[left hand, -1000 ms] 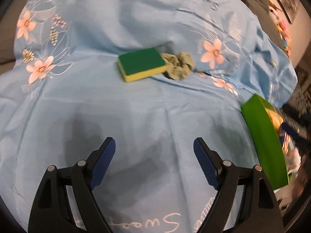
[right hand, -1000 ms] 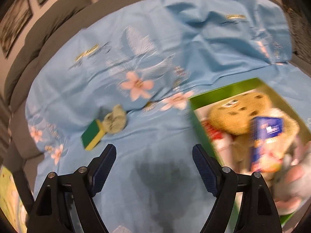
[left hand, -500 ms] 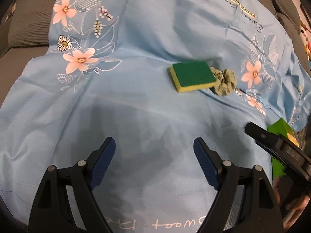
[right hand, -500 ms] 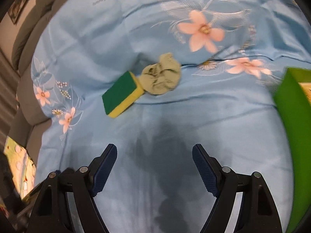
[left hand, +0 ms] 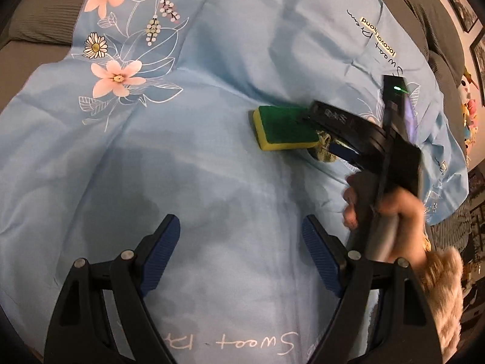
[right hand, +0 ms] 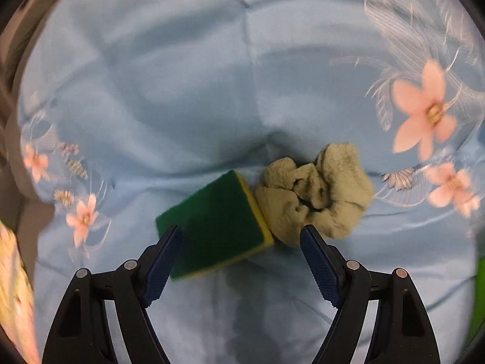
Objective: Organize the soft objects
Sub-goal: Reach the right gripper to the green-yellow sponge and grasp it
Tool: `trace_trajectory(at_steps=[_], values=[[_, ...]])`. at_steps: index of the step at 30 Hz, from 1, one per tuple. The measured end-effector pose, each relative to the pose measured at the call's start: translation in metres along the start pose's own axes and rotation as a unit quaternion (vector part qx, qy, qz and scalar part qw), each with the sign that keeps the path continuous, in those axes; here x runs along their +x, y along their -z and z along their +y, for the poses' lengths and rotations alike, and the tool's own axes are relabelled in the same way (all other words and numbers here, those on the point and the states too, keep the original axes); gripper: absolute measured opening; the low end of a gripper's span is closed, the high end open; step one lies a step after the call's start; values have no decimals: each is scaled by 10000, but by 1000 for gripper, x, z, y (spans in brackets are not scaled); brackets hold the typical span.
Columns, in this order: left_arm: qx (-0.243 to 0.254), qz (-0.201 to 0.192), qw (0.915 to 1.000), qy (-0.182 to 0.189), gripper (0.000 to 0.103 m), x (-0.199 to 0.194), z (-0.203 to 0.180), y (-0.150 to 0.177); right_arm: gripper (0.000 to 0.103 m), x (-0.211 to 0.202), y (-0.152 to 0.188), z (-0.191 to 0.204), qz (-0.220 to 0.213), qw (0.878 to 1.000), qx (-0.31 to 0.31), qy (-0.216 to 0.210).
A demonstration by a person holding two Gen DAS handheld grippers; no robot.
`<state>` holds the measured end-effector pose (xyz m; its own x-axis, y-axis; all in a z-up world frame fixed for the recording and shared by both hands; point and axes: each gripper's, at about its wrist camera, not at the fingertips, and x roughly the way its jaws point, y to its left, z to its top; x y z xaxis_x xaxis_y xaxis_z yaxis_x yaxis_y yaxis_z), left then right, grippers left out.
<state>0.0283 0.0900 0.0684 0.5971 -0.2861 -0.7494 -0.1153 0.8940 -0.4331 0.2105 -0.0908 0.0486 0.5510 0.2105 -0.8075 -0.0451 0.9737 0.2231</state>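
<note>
A green and yellow sponge [right hand: 216, 227] lies on the light blue flowered sheet [right hand: 194, 91], touching a crumpled olive-green cloth scrunchie [right hand: 318, 197] on its right. My right gripper [right hand: 241, 242] stands open just above them, its fingers straddling the sponge's near end and the scrunchie's edge without pressing either. In the left wrist view the sponge [left hand: 280, 132] is at centre right, and the right gripper [left hand: 336, 135] reaches over it, hiding most of the scrunchie [left hand: 324, 150]. My left gripper [left hand: 239, 242] is open over bare sheet, well short of the sponge.
A hand with a furry cuff [left hand: 439, 276] holds the right gripper. Grey sofa cushions [left hand: 424, 6] border the sheet. A sliver of the green box [right hand: 479, 297] shows at the right edge, and a patterned yellow item [right hand: 12, 288] at the left edge.
My right gripper swept left and down from beside the green box to just over the sponge and scrunchie. The left gripper shifted and rolled a little; the right gripper entered its view.
</note>
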Motion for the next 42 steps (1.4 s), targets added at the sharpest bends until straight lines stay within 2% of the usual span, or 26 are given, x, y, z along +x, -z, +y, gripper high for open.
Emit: trace_trajectory(at_steps=[2,4,9,12,15,20,24,30,33,37,40,41,42], values=[[2,-10,10000,-85,82,1,1,-1,81,8,-1,2,-18,9999,-109,34],[-104,29,9998,-168,82,3,4,-2,74,16,-2,6,-24,9996,-228,193],[-211,141,9997,0,83,5,5,-4,41,22,4,4,70,9999,-118,-103],[-169,142,9997,-89,83,4,3,-4,23,3,6,2,-196,9996,-107,-177],[-161,91,9997,-140,83,3,3,-4,16,-22,13,2,-337,9987,-30,-393],[-255,76,9994,-205,83,2,6,-2,15,-56,35,-1,-150,9983,175,-527],[-203,98,9992,-342,83,3,4,3,16,-83,72,-22,119,9944,641,-834],[22,298,9995,-138,83,9,-13,15,16,-118,118,-47,191,9961,792,-350],[280,374,9985,-278,83,14,-26,24,16,-131,129,-56,232,9962,781,-302],[383,491,9980,-43,83,19,-38,35,17,-139,138,-66,189,9976,648,-175],[749,438,9959,-270,83,21,-51,43,29,-140,145,-82,200,9959,872,-127],[817,443,9953,-275,83,21,-53,44,39,-140,146,-84,243,9953,932,-129],[827,463,9953,-211,83,23,-55,46,43,-140,146,-86,292,9949,951,-164]])
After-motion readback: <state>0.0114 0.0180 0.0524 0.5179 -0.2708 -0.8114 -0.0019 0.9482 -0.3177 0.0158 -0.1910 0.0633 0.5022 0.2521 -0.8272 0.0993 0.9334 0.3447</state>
